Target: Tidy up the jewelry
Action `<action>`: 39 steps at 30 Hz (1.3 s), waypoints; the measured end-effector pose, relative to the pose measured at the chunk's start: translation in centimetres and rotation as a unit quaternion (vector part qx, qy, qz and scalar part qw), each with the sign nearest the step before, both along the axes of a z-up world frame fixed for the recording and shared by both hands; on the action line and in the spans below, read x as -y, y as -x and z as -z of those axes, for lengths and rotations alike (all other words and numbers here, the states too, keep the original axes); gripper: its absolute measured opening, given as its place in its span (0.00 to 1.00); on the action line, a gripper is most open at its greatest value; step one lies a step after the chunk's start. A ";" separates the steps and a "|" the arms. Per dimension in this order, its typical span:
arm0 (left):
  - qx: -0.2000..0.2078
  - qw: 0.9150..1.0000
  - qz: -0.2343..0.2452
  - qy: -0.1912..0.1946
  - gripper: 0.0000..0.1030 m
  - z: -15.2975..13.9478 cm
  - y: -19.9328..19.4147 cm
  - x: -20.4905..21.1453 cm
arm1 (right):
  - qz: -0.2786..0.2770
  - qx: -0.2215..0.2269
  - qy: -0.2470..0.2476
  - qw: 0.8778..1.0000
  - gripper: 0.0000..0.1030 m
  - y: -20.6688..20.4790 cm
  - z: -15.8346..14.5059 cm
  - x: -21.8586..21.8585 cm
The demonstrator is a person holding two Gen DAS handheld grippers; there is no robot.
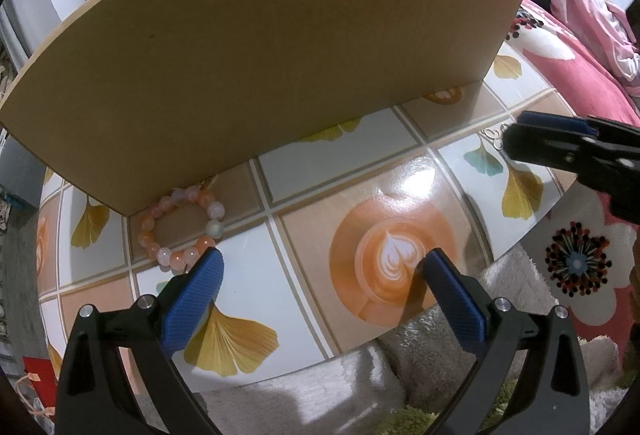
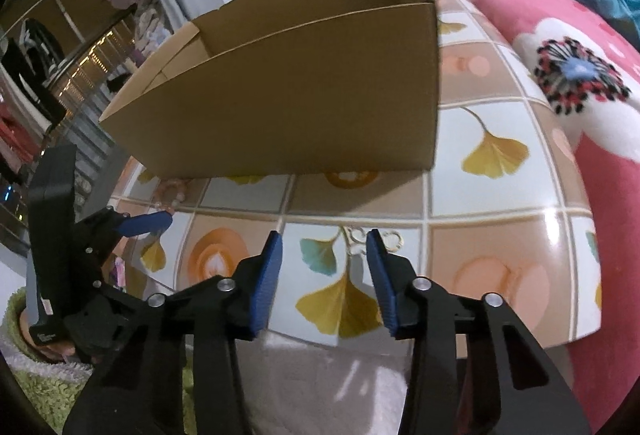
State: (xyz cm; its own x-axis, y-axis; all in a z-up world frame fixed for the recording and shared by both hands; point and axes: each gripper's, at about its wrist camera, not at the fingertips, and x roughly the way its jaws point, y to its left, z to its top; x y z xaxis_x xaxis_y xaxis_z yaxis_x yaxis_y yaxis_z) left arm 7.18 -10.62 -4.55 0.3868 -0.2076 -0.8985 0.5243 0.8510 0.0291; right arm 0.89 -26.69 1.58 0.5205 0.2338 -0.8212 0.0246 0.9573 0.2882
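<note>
A pink and orange bead bracelet [image 1: 182, 225] lies on the patterned table against the left corner of an open cardboard box [image 1: 272, 55]. My left gripper [image 1: 324, 263] is open, its left fingertip just right of the bracelet. A small silver jewelry piece [image 2: 362, 237] lies on the table between the tips of my right gripper [image 2: 324, 239], which is open around it. In the left wrist view this silver piece [image 1: 495, 135] shows beside the right gripper [image 1: 516, 131]. The box [image 2: 288, 83] is open at the top. The left gripper [image 2: 160, 221] shows at the left of the right wrist view.
The table top [image 2: 500, 203] has a glossy tile print with ginkgo leaves and coffee cups. A pink flowered blanket [image 2: 580, 83] lies to the right. Fluffy white and green fabric [image 1: 360, 387] lies below the table's front edge. Shelves with clothes [image 2: 60, 75] stand at the left.
</note>
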 end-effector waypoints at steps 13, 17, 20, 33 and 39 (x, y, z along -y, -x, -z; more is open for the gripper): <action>0.002 1.000 0.000 0.001 0.96 0.0 0.0 0.1 | 0.000 -0.025 0.006 1.000 0.33 -1.3 1.5 -0.5; 0.003 1.000 -0.001 0.000 0.96 0.0 0.1 0.1 | -0.006 -0.026 -0.002 1.000 0.33 -1.3 1.6 -0.8; 0.005 1.000 0.004 -0.001 0.96 0.0 0.4 0.2 | -0.012 -0.027 -0.009 1.000 0.33 -1.4 1.6 -1.3; 0.016 0.998 0.023 0.053 0.96 -1.6 1.9 -1.5 | -0.057 -0.015 -0.058 0.997 0.33 -2.6 1.9 -4.3; 0.033 0.995 0.004 0.092 0.96 -2.8 2.0 -3.4 | -0.054 0.008 -0.066 0.996 0.36 -1.7 0.8 -3.5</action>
State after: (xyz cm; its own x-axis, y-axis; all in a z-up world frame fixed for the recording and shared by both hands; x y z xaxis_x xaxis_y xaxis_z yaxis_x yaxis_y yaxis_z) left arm 5.18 -7.21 -1.79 0.4408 -0.3696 -0.8180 0.5333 0.8408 -0.0926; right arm 2.62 -23.16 0.74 0.4990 0.3956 -0.7710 -0.0829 0.9074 0.4119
